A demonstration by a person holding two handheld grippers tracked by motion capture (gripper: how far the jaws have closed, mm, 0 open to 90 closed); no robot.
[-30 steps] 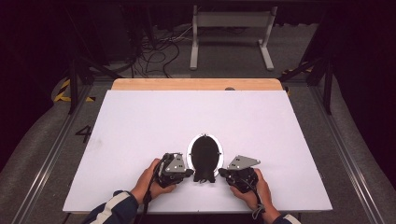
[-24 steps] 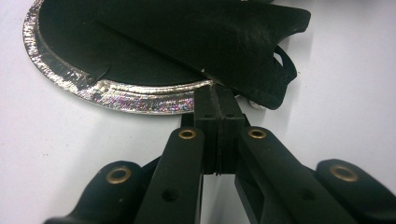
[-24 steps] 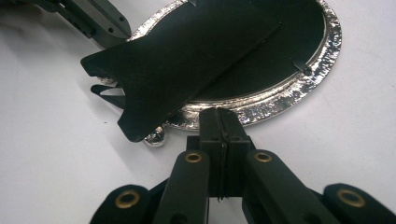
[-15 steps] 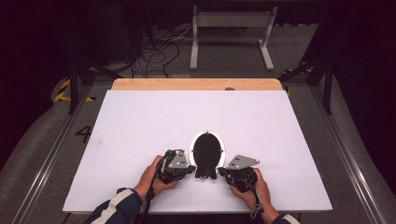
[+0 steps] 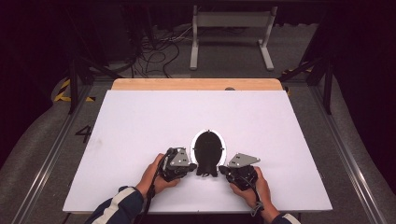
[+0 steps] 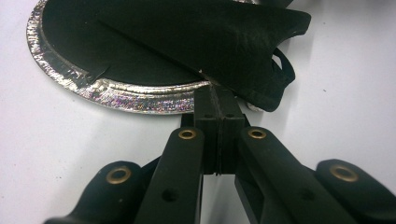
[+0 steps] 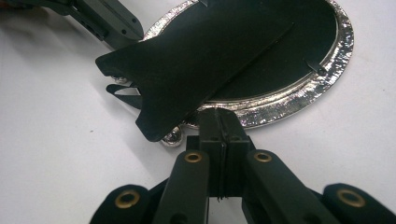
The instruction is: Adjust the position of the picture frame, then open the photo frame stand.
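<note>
Since a second ago we see little change. Our left gripper (image 5: 190, 166) and right gripper (image 5: 223, 170), both clenched, flank the oval mirror (image 5: 208, 146) near the table's (image 5: 140, 116) front edge; its long axis runs away from us

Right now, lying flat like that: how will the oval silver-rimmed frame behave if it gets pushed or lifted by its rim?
The oval frame lies flat, so it will probably slide, not roll. Its black easel back stands off the back panel, so it may flap or snag when lifted. The shiny rim looks smooth, possibly slippery for the hand-held gripper.
</note>
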